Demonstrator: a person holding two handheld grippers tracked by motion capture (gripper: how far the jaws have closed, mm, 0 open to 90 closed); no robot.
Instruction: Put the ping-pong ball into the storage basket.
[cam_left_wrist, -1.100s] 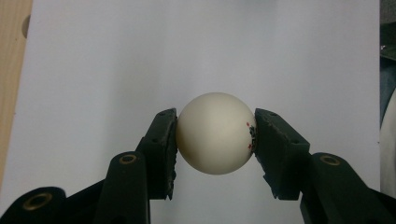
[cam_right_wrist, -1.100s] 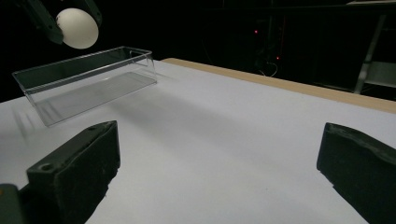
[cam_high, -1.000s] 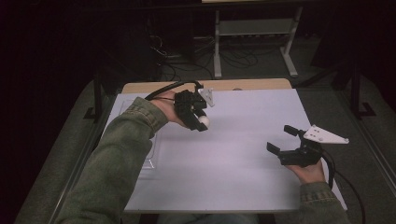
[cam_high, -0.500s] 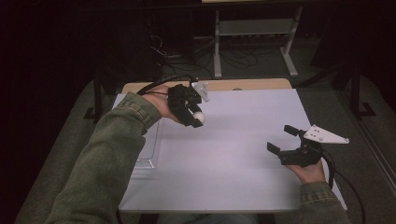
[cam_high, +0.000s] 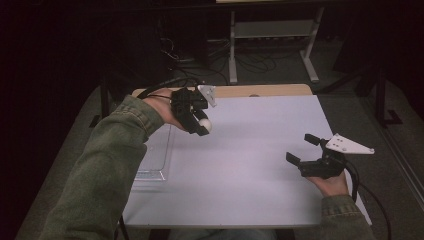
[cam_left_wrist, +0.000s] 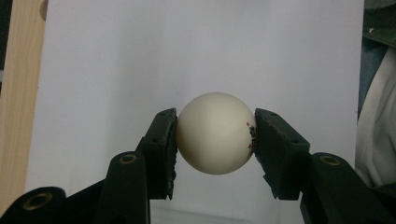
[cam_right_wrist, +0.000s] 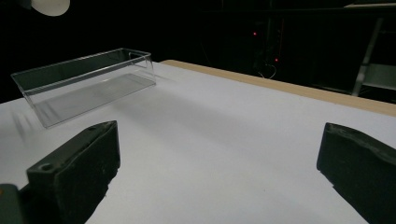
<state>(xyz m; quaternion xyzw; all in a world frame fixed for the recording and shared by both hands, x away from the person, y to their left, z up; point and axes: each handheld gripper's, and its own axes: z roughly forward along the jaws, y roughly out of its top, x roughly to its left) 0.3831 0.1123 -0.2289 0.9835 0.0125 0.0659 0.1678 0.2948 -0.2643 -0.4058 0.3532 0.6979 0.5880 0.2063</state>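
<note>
My left gripper (cam_high: 201, 126) is held above the far left part of the white table (cam_high: 250, 165), shut on a white ball (cam_high: 204, 125). In the left gripper view the ball (cam_left_wrist: 215, 133) sits squeezed between both black jaws and carries small red and black print on its right side. A clear plastic box (cam_high: 152, 155) stands on the table's left side, just beside and below that hand. My right gripper (cam_high: 304, 149) rests near the table's right front with its jaws wide apart and nothing between them. From the right gripper view the clear box (cam_right_wrist: 86, 81) stands empty at the upper left.
A wooden strip (cam_high: 260, 90) edges the table's far side. Beyond it, on the dark floor, stand a grey metal rack (cam_high: 272, 37) and loose cables (cam_high: 180, 55). White table surface stretches between the two grippers.
My left gripper has carried the ball a little to the left and farther back, toward the clear box. The right gripper has stayed where it was.
</note>
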